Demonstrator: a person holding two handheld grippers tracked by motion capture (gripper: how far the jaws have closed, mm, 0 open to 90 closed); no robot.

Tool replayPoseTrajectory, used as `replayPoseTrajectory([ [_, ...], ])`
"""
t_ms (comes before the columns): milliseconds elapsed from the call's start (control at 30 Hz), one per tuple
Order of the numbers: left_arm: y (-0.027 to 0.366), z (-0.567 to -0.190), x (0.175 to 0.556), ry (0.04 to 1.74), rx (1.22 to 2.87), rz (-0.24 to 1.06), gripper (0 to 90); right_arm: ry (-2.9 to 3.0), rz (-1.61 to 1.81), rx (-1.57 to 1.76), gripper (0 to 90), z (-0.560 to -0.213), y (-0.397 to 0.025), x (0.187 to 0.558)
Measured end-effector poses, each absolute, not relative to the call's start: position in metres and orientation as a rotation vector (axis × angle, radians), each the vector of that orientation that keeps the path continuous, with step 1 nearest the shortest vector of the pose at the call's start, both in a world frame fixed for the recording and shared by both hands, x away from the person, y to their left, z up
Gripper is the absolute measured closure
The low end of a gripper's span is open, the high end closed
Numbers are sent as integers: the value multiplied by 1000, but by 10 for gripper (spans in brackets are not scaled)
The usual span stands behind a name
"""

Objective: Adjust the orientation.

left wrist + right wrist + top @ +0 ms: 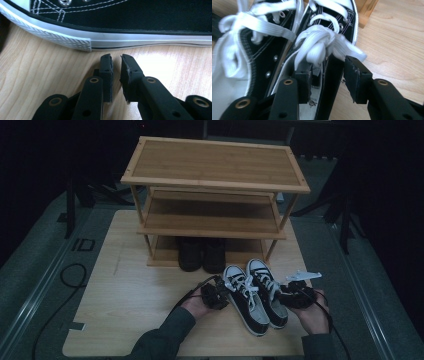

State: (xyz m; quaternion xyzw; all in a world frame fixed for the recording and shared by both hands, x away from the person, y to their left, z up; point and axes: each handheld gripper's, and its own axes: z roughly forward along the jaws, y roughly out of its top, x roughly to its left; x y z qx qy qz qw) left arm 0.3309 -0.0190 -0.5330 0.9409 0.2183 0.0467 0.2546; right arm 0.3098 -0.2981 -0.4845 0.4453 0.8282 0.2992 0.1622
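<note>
- My right claw [325, 81] is open, with one jaw inside the right sneaker [270, 292] and one jaw outside its side wall.
- My left claw [116, 75] has its jaws almost together, holding nothing, just beside the left sneaker's [112, 22] white sole.
- Both sneakers sit side by side on the table [125, 290], in front of the wooden shoe rack [215, 215].
</note>
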Motion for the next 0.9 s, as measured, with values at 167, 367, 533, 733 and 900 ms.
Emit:
replayPoseTrajectory([
  [167, -22, -533, 328, 571, 2564, 148, 869, 2341, 917, 1275, 550, -471, -313, 304],
  [367, -27, -533, 324, 520, 2574, 132, 900, 2270, 1008, 1334, 540, -464, -335, 302],
  [533, -32, -533, 321, 488, 2573, 105, 900, 2232, 990, 1364, 537, -461, -346, 299],
  [733, -37, -532, 319, 475, 2588, 115, 900, 2233, 952, 1372, 560, -462, -353, 299],
  [900, -39, -532, 318, 467, 2598, 116, 900, 2248, 920, 1376, 566, -465, -355, 299],
])
